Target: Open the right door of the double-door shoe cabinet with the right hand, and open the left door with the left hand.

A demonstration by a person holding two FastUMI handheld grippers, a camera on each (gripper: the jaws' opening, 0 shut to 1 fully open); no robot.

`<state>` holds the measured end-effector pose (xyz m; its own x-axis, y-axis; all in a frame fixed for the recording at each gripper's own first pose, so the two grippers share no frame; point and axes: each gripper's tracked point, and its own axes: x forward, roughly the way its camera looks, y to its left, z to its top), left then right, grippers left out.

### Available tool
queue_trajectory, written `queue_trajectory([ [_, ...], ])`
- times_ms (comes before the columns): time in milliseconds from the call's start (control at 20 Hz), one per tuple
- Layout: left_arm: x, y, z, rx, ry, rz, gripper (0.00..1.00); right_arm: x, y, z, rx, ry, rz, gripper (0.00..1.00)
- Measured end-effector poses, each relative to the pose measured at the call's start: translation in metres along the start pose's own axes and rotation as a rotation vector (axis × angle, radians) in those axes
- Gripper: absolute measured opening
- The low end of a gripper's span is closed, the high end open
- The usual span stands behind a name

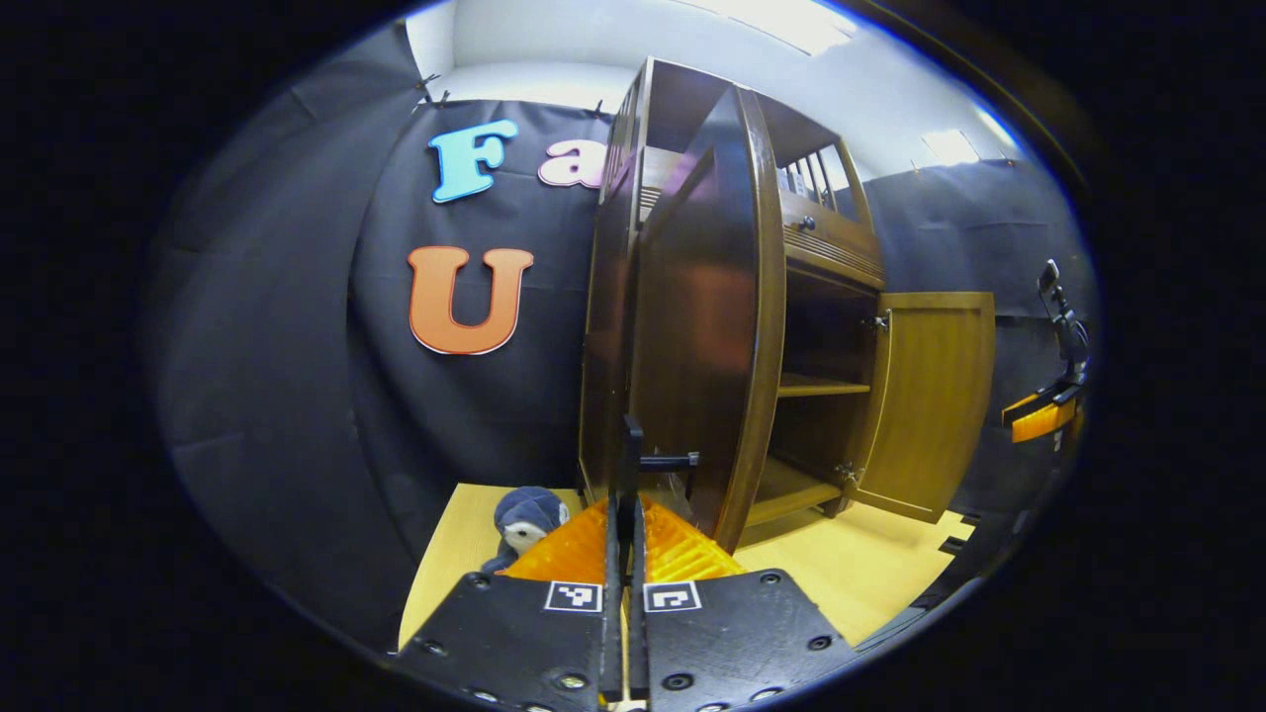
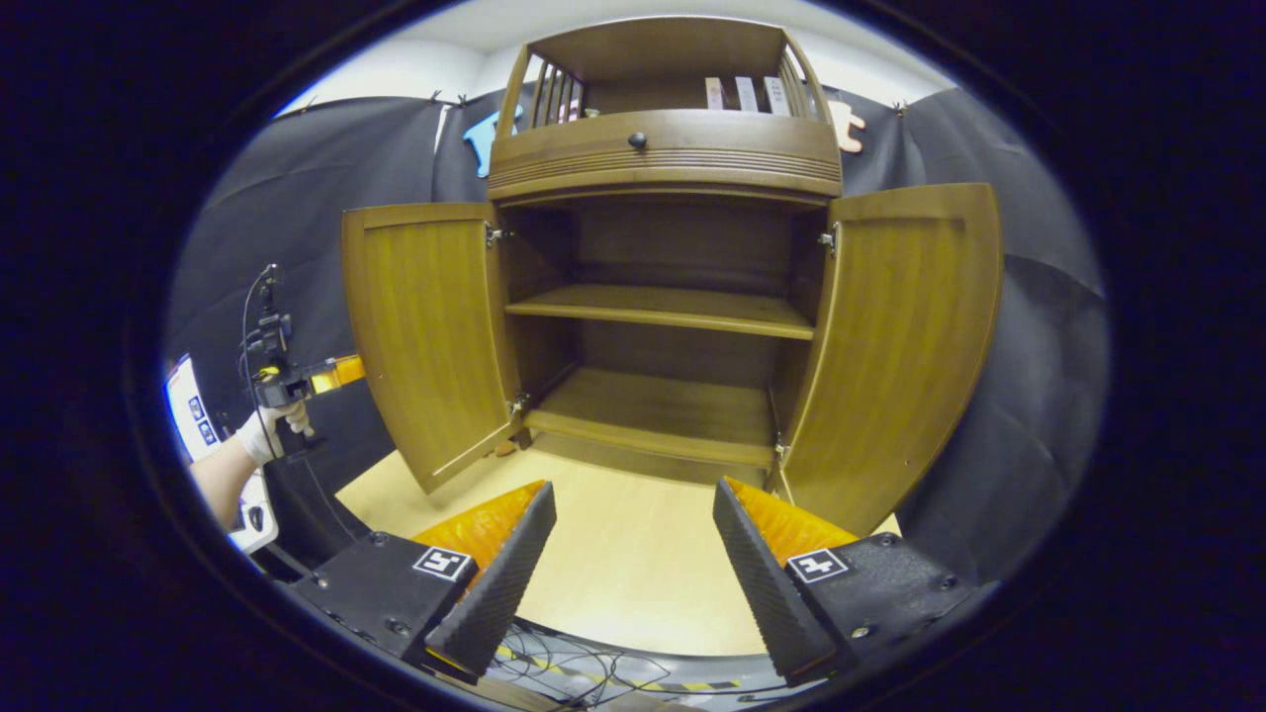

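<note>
Cabinet [image 2: 663,158] is sitting dead centre in the right gripper view, and both of its doors are standing swung out, so by my read the task is basically wrapping up. Left door [image 2: 420,331] is hanging open toward the side where a gloved hand [image 2: 269,427] is holding the other tool near it, and right door [image 2: 905,346] is angling out past the two bare shelves [image 2: 658,309]. In the left gripper view the left door is filling the middle, seen nearly edge-on, dark outer face toward the camera.

Left gripper [image 1: 623,465] is looking pressed together right at that door's lower edge. There's a small dark bar [image 1: 665,460] sticking out by the tips, maybe the handle, but I honestly can't tell if the fingers are pinching it or just closed beside it. Right gripper [image 2: 633,554] is hanging back over the wooden floor board [image 2: 633,574], fingers spread wide, gripping nothing.

If I were finishing this, I'd be letting go gently and backing straight out along the door's arc so it isn't getting nudged shut.

Room-wise, the door's edge is close to the left tool and a little plush toy [image 1: 526,524] is lying on the board just beside it, so I'd be pulling away from both. Plenty of open board in front of the cabinet.
</note>
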<state>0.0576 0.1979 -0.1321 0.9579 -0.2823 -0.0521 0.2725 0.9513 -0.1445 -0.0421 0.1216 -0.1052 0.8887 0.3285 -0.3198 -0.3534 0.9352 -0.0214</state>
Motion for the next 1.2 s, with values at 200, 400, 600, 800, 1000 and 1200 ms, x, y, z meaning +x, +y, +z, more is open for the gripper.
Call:
queue_trajectory([
  [200, -0.019, 0.032, -0.001, 0.025, 0.01, 0.141, 0.75, 0.0, -0.008, 0.007, 0.02, -0.02, -0.027, 1.0],
  [400, -0.053, 0.048, 0.018, 0.045, 0.002, 0.317, 0.95, 0.004, -0.028, 0.018, 0.032, -0.061, -0.081, 1.0],
  [600, -0.085, 0.025, 0.065, 0.105, -0.055, 0.452, 0.95, 0.009, -0.042, 0.029, 0.053, -0.091, -0.117, 1.0],
  [800, -0.077, -0.028, 0.092, 0.087, -0.058, 0.422, 0.95, 0.014, -0.047, 0.038, 0.066, -0.107, -0.124, 1.0],
  [1000, -0.062, -0.068, 0.105, 0.099, -0.067, 0.435, 1.0, 0.014, -0.054, 0.046, 0.071, -0.128, -0.138, 1.0],
  [1200, -0.035, -0.12, 0.1, 0.082, -0.096, 0.413, 0.94, 0.01, -0.067, 0.052, 0.088, -0.151, -0.174, 1.0],
])
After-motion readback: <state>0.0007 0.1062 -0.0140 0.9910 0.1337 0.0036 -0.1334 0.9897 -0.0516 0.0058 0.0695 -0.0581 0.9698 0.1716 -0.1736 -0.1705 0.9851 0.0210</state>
